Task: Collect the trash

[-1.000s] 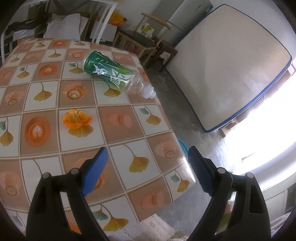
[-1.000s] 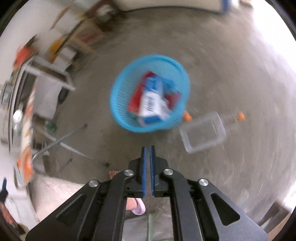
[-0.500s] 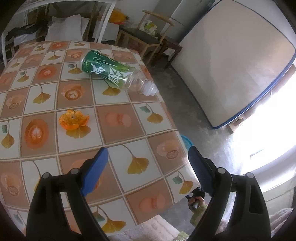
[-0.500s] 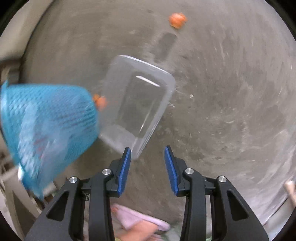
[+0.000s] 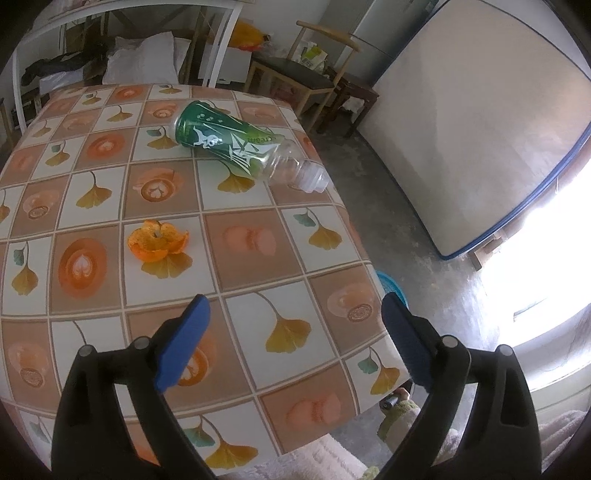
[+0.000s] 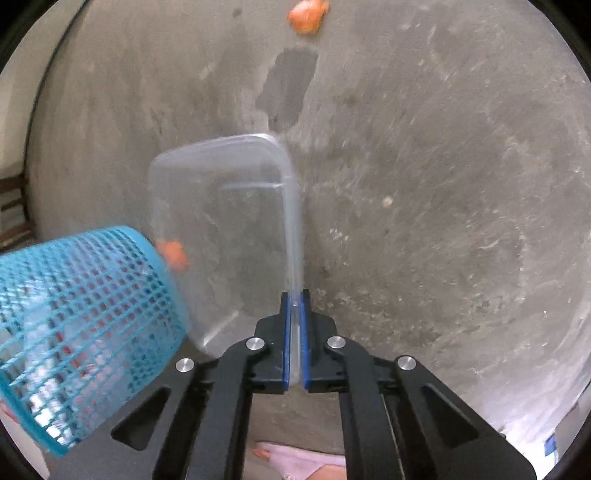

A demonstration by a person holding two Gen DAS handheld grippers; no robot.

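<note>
In the right wrist view my right gripper [image 6: 294, 306] is shut on the rim of a clear plastic container [image 6: 221, 221] above the concrete floor. A blue mesh basket [image 6: 81, 325] holding trash stands just left of it. Two orange scraps lie on the floor, one beside the basket [image 6: 171, 254] and one far off [image 6: 308, 14]. In the left wrist view my left gripper [image 5: 291, 332] is open and empty over the table. A green-labelled plastic bottle [image 5: 240, 142] lies on its side further back, and an orange peel [image 5: 157, 242] lies nearer.
The table [image 5: 258, 229] has a patterned cloth, and its right edge drops to the floor. A wooden chair [image 5: 306, 70] and a leaning mattress [image 5: 480, 129] stand beyond. The basket's rim [image 5: 391, 284] peeks out past the table edge.
My right gripper opened, moved down to the clear container and shut on its rim. The left gripper's view shifted slightly over the table; it stayed open.
</note>
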